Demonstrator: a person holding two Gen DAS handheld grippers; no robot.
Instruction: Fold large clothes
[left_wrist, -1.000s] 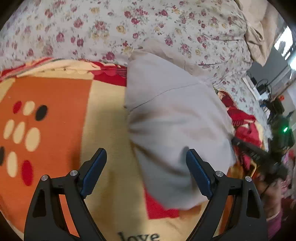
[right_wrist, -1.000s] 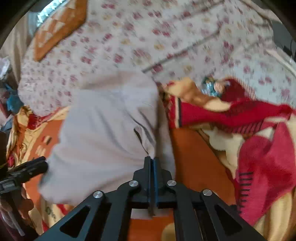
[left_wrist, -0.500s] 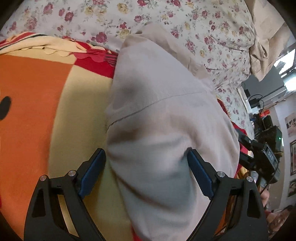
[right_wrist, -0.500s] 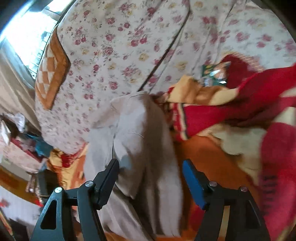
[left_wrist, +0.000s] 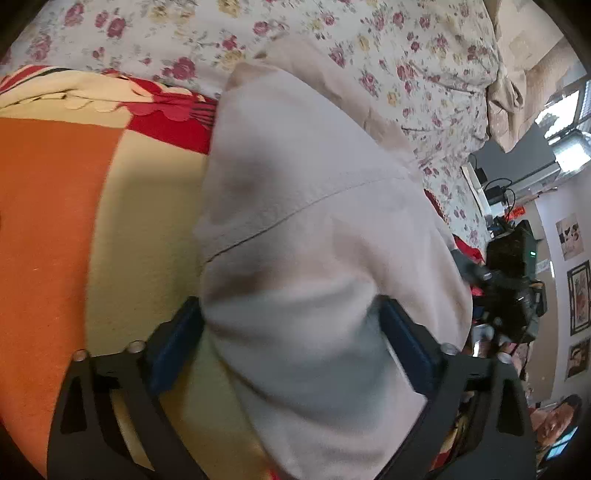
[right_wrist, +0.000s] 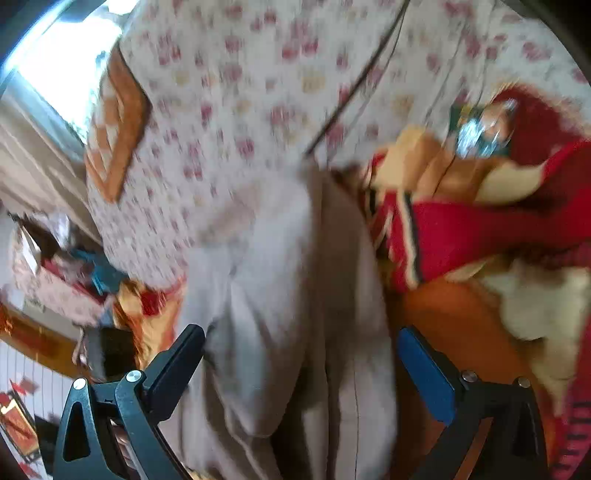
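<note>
No writing is legible in either view. The left gripper (left_wrist: 291, 347) stands wide, and the grey garment (left_wrist: 314, 240) bulges between its blue pads, seemingly brushing both though not squeezed. The right gripper (right_wrist: 301, 369) is opening, jaws wide, with the garment (right_wrist: 280, 295) lying loose between them, clear of the right pad. The garment lies folded on the orange blanket (left_wrist: 55, 240), with open blanket to its left. Beyond is the floral quilt (left_wrist: 332, 44).
</note>
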